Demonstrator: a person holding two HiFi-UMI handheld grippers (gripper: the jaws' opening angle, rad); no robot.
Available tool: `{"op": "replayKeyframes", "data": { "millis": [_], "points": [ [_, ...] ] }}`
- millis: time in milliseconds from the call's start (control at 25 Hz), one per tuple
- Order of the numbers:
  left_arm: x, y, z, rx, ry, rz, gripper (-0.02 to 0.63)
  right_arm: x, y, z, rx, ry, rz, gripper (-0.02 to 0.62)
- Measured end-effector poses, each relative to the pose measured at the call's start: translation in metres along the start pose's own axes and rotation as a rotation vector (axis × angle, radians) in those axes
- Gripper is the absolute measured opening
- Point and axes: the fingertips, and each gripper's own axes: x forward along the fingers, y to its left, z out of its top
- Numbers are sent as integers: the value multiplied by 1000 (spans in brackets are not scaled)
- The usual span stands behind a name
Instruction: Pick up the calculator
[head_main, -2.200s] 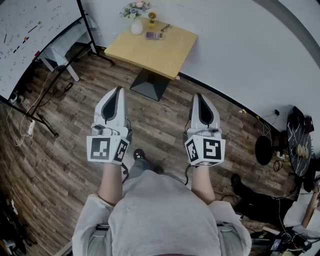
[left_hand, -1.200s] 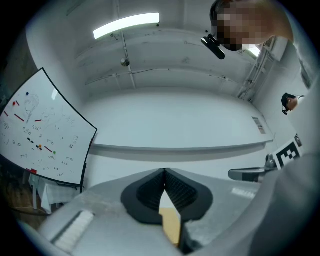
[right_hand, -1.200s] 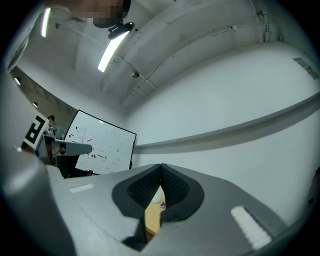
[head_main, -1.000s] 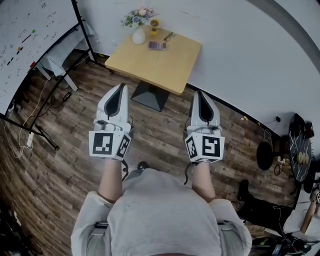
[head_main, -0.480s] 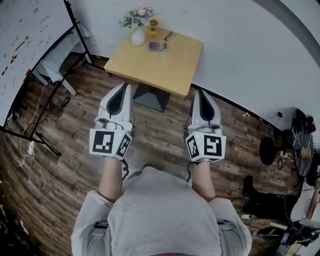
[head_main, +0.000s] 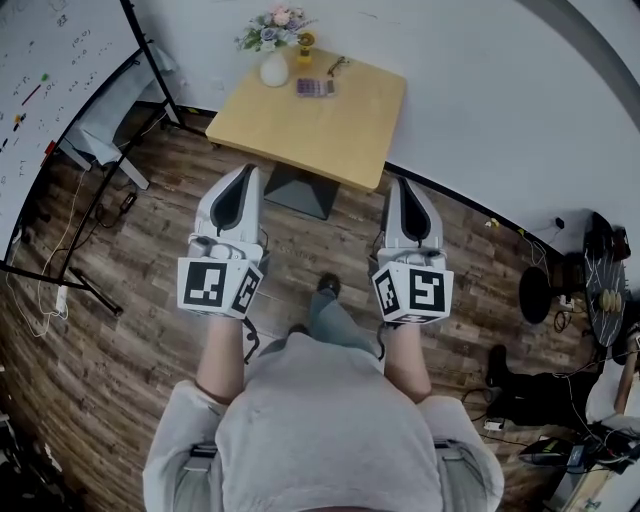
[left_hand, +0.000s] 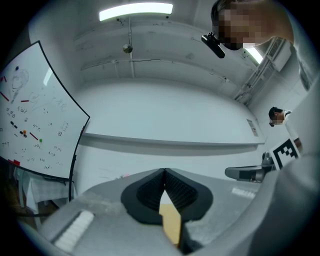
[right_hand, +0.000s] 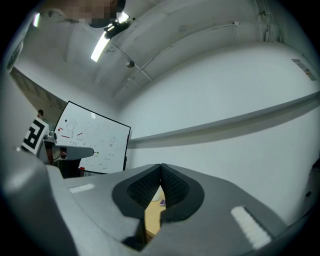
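From the head view we are seeing both claws held out side by side over the brown wood-plank floor (head_main: 130, 300), short of the square light-wood desk (head_main: 340, 140). The left claw (head_main: 243, 172) is closed, its grey jaws meeting at the tips with nothing between them. The right claw (head_main: 400, 184) is closed and empty too. The small flat calculator (head_main: 314, 88) with purplish keys is lying on the far part of the desk, just beside a round white vase (head_main: 274, 69) of flowers and well apart from both claws.

The right gripper view is giving us what the left is not: through the gap under its shut pads, a strip of desk with the calculator on it. The left gripper view is showing only a bare sliver of desk top there.

The desk's far edge is sitting close to the plain white wall (head_main: 480, 90) — its near edge and corners are facing open floor. A black-framed whiteboard (head_main: 40, 70) is standing at the left, its legs spreading over the floor beside the desk's left corner.
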Motion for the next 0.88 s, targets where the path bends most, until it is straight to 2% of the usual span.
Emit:
{"op": "replayKeyframes", "data": {
  "millis": [400,880],
  "points": [
    [26,27,-1,19,-12,26,6,41,-4,-4,3,-21,8,2],
    [98,59,-15,33,0,52,5,126,-22,-15,4,-16,59,2]
  ]
}}
